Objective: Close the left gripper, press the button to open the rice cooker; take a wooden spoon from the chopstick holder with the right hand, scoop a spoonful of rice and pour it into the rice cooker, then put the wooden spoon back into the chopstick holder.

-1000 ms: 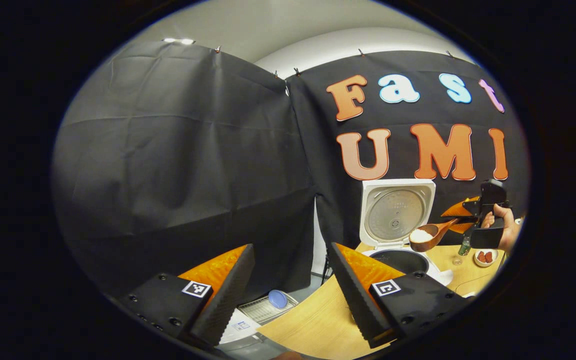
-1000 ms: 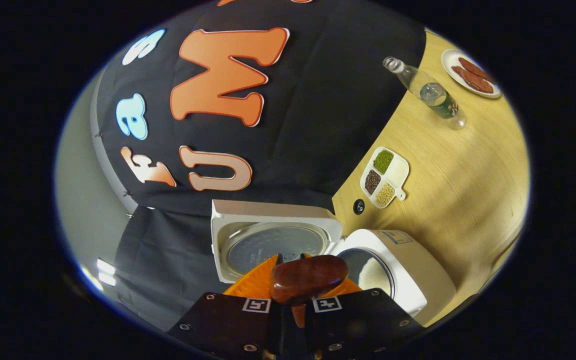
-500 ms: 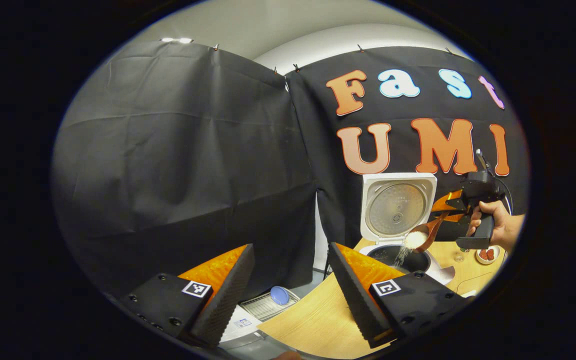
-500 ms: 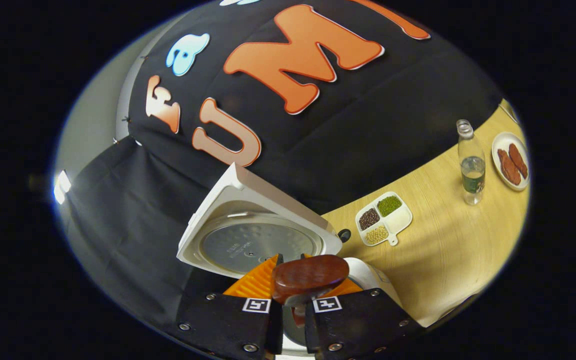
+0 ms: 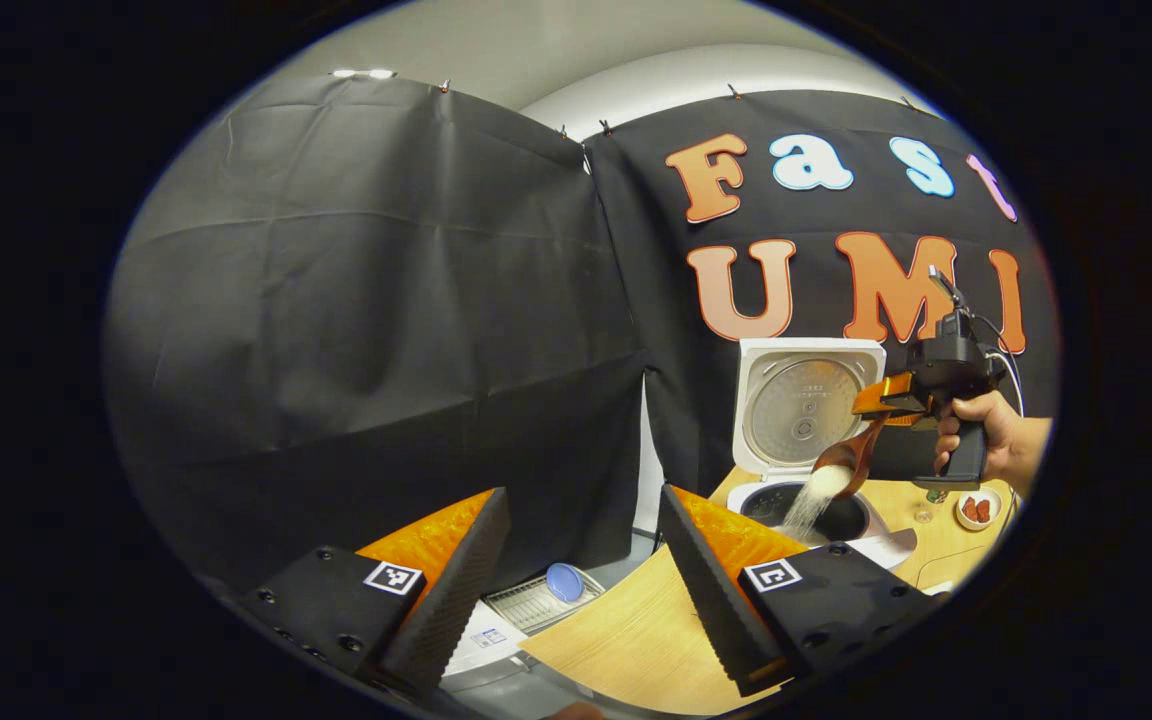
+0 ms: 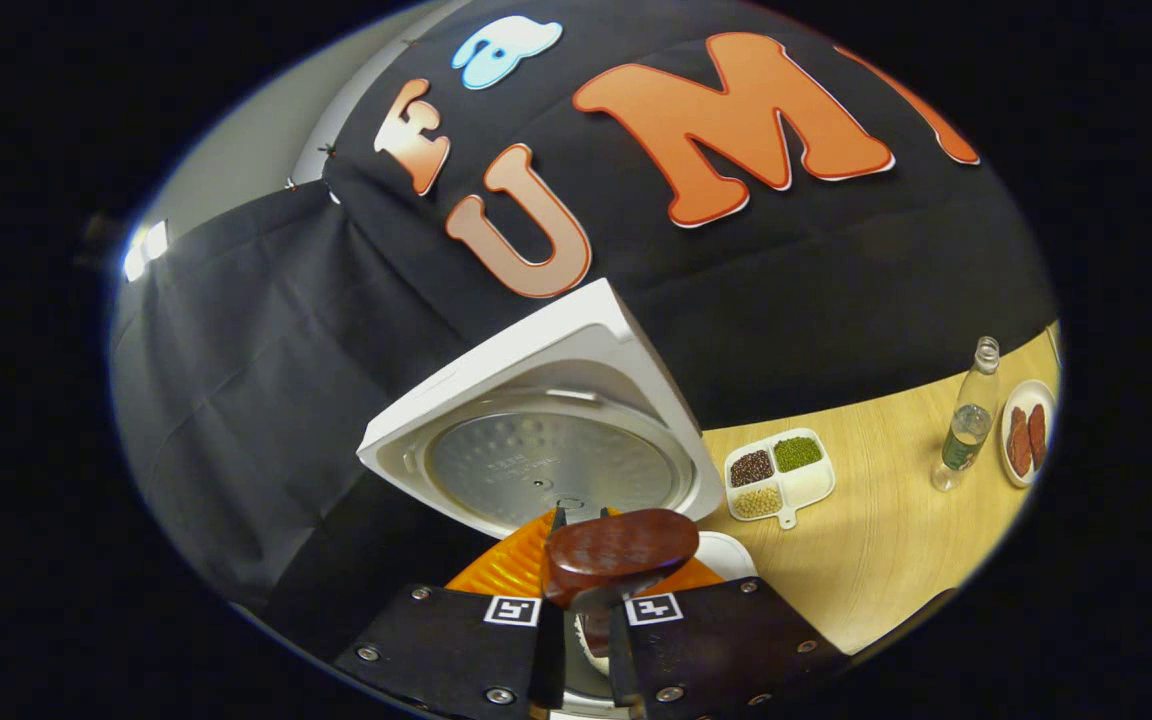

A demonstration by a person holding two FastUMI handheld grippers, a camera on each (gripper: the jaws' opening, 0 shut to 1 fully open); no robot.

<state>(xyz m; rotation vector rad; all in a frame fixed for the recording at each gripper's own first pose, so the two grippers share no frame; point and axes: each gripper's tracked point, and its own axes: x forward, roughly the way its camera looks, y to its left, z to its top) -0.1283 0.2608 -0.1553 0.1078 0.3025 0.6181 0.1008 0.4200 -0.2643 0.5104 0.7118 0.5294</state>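
The white rice cooker [image 5: 886, 548] stands open on the wooden table, its lid [image 5: 808, 400] upright. Over its dark pot [image 5: 841, 515] the wooden spoon [image 5: 841, 462] is tipped down, and white rice [image 5: 804, 505] streams from it into the pot. A hand [image 5: 986, 430] holds my right gripper [image 5: 886, 395], which is shut on the spoon's handle. In the right gripper view the spoon's brown end [image 6: 621, 552] sticks up between the closed fingers [image 6: 506, 570], with the lid [image 6: 546, 440] just beyond. My left gripper [image 5: 576, 560] hangs open, left of the cooker, with nothing in it.
A divided white dish of beans [image 6: 778, 475], a clear bottle [image 6: 966, 425] and a plate of red pieces [image 6: 1028, 440] sit on the table [image 6: 886, 540] right of the cooker. Below the table's left edge lies a metal rack with a blue lid [image 5: 566, 582].
The right gripper has rolled over, tipping the spoon from level to steeply down; rice now pours into the pot. The left gripper has barely moved.
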